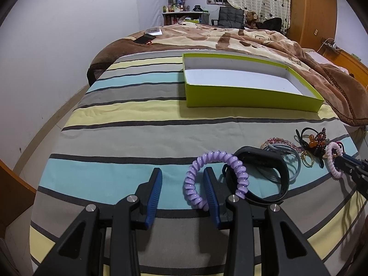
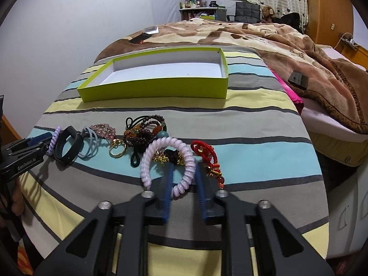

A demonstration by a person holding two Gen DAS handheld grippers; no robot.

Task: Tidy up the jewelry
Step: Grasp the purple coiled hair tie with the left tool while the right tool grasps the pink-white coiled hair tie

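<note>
A row of jewelry lies on the striped bedspread. My left gripper point(image 1: 182, 176) is open; its right finger sits inside a purple spiral hair tie point(image 1: 216, 179), whose left arc lies between the fingers. A black wristband point(image 1: 264, 174) lies just right of it. My right gripper point(image 2: 184, 171) is open around the near arc of a pale pink spiral hair tie point(image 2: 170, 161). A red knotted bracelet point(image 2: 204, 154) lies beside its right finger. An empty lime-green box point(image 1: 250, 96) point(image 2: 156, 89) stands further back.
Between the two ties lie blue hair bands point(image 2: 90, 147), a pink beaded piece point(image 2: 103, 131), a gold ring point(image 2: 117, 149) and dark bead bracelets point(image 2: 145, 128). A brown blanket point(image 2: 299, 53) covers the bed's far and right side. A phone point(image 1: 145, 39) lies on it.
</note>
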